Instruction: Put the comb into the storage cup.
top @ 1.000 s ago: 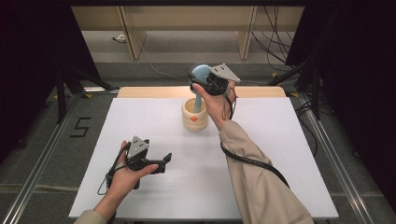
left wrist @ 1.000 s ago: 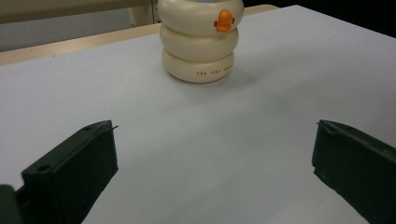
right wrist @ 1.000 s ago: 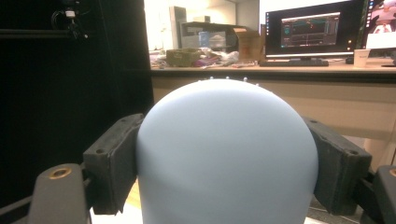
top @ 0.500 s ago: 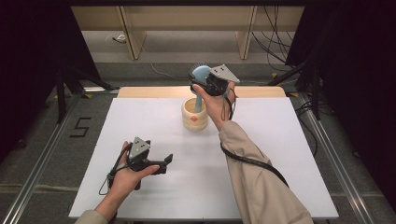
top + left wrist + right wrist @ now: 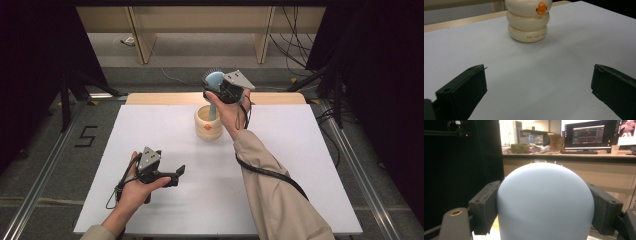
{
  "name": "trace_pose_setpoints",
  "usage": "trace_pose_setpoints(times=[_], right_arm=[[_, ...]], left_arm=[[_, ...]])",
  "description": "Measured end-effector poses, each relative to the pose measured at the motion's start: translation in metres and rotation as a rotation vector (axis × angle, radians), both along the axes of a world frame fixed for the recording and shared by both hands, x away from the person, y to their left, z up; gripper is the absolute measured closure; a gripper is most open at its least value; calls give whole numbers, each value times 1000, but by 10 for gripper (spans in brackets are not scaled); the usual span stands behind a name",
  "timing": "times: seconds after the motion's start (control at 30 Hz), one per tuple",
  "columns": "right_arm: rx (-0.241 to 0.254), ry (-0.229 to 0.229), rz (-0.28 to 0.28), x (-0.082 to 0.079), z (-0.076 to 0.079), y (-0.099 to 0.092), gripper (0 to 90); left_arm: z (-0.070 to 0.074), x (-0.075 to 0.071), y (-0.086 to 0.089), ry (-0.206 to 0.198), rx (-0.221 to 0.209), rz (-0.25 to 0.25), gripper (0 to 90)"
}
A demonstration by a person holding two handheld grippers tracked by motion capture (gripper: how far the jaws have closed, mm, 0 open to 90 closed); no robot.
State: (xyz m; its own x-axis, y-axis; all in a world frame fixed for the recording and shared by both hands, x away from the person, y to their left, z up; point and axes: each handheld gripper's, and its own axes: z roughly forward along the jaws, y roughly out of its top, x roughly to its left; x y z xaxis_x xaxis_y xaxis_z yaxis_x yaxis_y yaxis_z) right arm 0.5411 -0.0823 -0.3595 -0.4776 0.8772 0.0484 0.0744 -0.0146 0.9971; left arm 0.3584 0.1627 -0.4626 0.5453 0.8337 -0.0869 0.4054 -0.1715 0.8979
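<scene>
Brush: pale blue hairbrush [image 5: 214, 80] with a rounded head and short bristles, upright, its handle reaching down into the holder, its head clamped in the right tongs.
Holder: cream ringed ceramic cup [image 5: 208, 123] with a small orange duck bill, standing toward the far middle of the white bench [image 5: 300, 170].
Right tongs [image 5: 216, 91]: closed on the brush head, both black pads pressing its sides; in the right gripper view the blue dome [image 5: 545, 202] sits squarely between them.
Left tongs [image 5: 177, 174]: wide open, holding nothing, resting low on the bench well apart from the cup and aimed at it.
Step in hand: judged to be moving the brush in or out of the cup.
Doing it well: keep the brush vertical and travel straight along the cup's axis, so the handle does not drag the rim and tip the cup; the left tongs could steady the cup.
</scene>
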Motion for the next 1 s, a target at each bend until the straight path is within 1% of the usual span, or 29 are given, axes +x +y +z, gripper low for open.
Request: trace_pose_setpoints(times=[0.3, 0.63, 0.73, 1.0], right_arm=[[-2, 2, 1, 1, -2, 2, 215], [2, 2, 5, 1, -6, 4, 215], [-4, 3, 3, 1, -8, 5, 215], [-5, 5, 6, 0, -9, 7, 216]], left_arm=[[2, 0, 1, -9, -3, 3, 0], [1, 0, 1, -8, -4, 7, 0], [1, 0, 1, -7, -3, 5, 0], [1, 0, 1, -9, -3, 5, 0]])
